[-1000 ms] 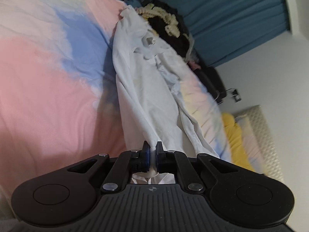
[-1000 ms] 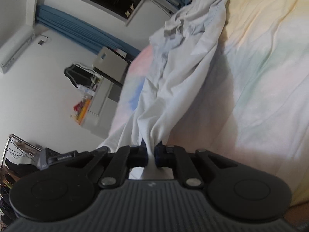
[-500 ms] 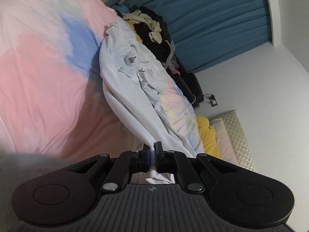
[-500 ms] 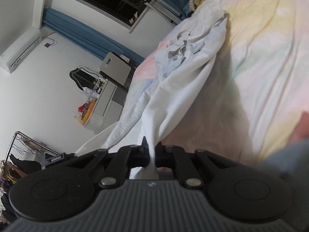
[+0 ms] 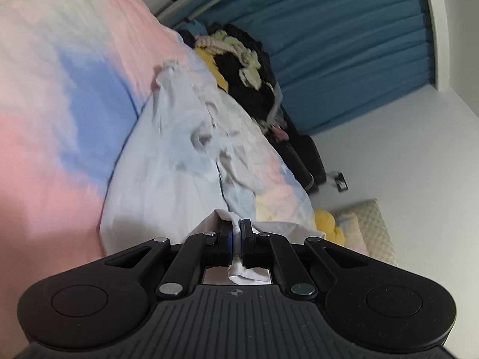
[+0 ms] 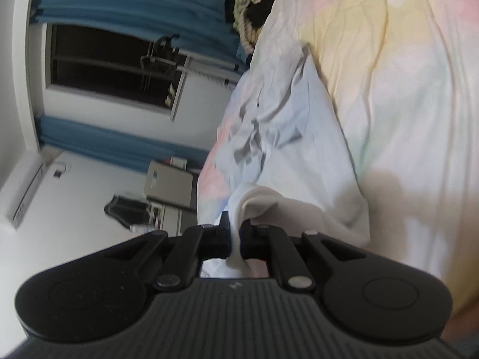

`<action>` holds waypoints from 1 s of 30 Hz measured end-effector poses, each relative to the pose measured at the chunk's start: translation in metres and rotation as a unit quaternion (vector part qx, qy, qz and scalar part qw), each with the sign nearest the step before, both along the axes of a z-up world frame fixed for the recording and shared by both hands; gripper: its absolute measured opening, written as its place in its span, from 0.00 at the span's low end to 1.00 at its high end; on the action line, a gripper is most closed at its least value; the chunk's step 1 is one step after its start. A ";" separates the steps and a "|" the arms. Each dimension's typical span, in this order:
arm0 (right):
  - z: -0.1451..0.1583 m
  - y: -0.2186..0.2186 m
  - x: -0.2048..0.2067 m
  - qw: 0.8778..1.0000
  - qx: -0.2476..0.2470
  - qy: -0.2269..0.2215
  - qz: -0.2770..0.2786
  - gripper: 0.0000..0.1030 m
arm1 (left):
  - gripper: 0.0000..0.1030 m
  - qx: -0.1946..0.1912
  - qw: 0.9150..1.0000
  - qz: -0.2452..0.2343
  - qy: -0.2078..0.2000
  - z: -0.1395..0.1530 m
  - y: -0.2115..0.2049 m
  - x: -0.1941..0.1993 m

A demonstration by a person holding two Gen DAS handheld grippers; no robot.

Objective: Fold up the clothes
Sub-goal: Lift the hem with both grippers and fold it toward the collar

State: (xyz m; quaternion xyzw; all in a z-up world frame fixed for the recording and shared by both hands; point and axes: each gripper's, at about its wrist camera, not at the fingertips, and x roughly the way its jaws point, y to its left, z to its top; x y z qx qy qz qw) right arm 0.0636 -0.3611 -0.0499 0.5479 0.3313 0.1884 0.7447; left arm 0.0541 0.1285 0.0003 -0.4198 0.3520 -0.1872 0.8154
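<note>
White garment (image 5: 167, 179), pinched by both claws

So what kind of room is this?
Most likely a bedroom. There's a bed with a pastel duvet, blue curtains over a window, and a pile of clothes waiting beyond the white garment.

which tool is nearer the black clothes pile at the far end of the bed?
Cannot tell. The left tool and right tool both grip the white garment, with the black clothes pile far beyond it in each view.
</note>
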 end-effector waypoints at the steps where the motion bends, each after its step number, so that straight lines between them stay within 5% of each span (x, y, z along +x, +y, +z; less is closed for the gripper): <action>1: -0.003 0.000 0.015 1.000 0.004 0.004 -0.007 0.06 | 0.06 0.001 1.000 0.005 0.000 -0.002 0.000 0.016; 13: -0.083 0.001 0.171 0.997 -0.005 0.074 -0.028 0.08 | 0.06 0.029 0.998 0.028 0.039 -0.076 -0.004 0.168; 19: -0.113 0.002 0.191 0.995 0.001 0.095 -0.019 0.09 | 0.06 0.081 0.994 0.011 0.069 -0.111 -0.009 0.197; 26: -0.116 0.006 0.189 0.996 -0.013 0.092 -0.013 0.11 | 0.09 0.155 0.987 -0.017 0.033 -0.100 -0.023 0.196; 27: -0.112 0.008 0.187 0.996 -0.021 0.083 -0.009 0.13 | 0.12 0.171 0.985 -0.021 0.025 -0.097 -0.026 0.193; 29: -0.102 0.011 0.182 0.997 -0.035 0.062 -0.001 0.36 | 0.27 0.203 0.979 -0.025 0.011 -0.089 -0.034 0.182; 30: -0.096 0.014 0.179 0.998 -0.044 0.051 0.003 0.40 | 0.45 0.212 0.977 -0.025 0.002 -0.084 -0.037 0.174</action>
